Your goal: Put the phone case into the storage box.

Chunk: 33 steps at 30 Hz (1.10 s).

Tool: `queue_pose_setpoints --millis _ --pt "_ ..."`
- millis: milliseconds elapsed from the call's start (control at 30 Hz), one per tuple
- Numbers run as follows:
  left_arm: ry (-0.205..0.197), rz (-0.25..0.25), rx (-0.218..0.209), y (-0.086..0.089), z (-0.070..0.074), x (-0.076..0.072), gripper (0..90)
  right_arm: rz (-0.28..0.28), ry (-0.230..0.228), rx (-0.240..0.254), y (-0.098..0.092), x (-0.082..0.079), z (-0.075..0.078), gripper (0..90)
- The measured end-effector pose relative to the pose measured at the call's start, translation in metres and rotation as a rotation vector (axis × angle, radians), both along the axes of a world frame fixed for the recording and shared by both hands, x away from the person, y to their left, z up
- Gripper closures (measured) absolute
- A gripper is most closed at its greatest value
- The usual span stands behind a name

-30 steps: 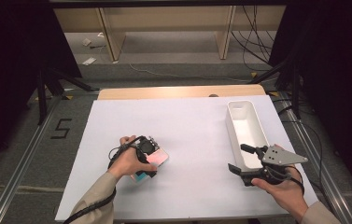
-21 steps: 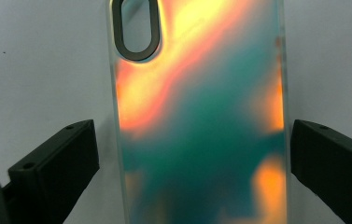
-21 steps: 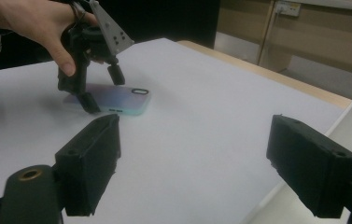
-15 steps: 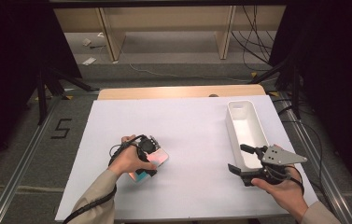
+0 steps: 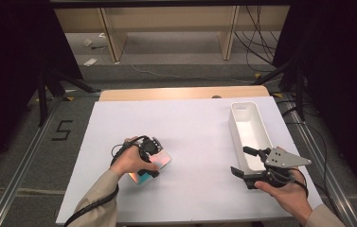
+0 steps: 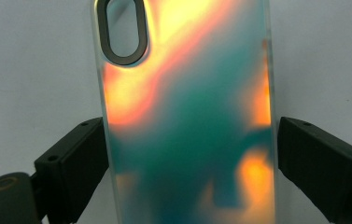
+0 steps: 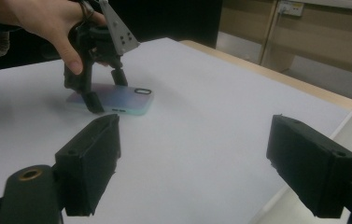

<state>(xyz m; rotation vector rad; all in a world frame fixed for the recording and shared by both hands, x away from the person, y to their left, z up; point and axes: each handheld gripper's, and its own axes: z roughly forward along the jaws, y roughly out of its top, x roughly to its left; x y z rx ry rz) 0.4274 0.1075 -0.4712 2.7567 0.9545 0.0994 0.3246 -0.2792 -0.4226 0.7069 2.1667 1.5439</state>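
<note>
- The phone case (image 6: pixel 187 116) is straddled by the left gripper (image 5: pixel 148 156), whose jaws have just been closing, the right pad not yet touching
- The right gripper (image 5: pixel 242 163) is held with fingers apart beside the white tray (image 5: pixel 235 123)

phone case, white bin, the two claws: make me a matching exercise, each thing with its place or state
Things:
1. phone case
2. white bin
3. left claw
4. right claw

Places or states:
A. open with nothing between the jaws, beside the bin's near end
B. lying flat on the white table, iridescent orange and teal
C. standing at the table's right side, nothing inside
D. jaws astride the case's two long edges

Pairs: 1-B, 2-C, 3-D, 4-A
</note>
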Motion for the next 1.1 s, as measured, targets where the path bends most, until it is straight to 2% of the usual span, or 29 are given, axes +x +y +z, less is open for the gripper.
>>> queue_pose_setpoints --millis 467,1100 --pt "0.007 0.021 0.003 -0.0011 0.0019 -0.0016 14.7 0.003 0.006 -0.001 0.0003 -0.0002 -0.0005 18.3" --pt "0.005 0.039 -0.004 -0.0002 0.0023 -0.0029 16.2 0.004 0.007 -0.002 0.0003 -0.0007 -0.0003 18.2"
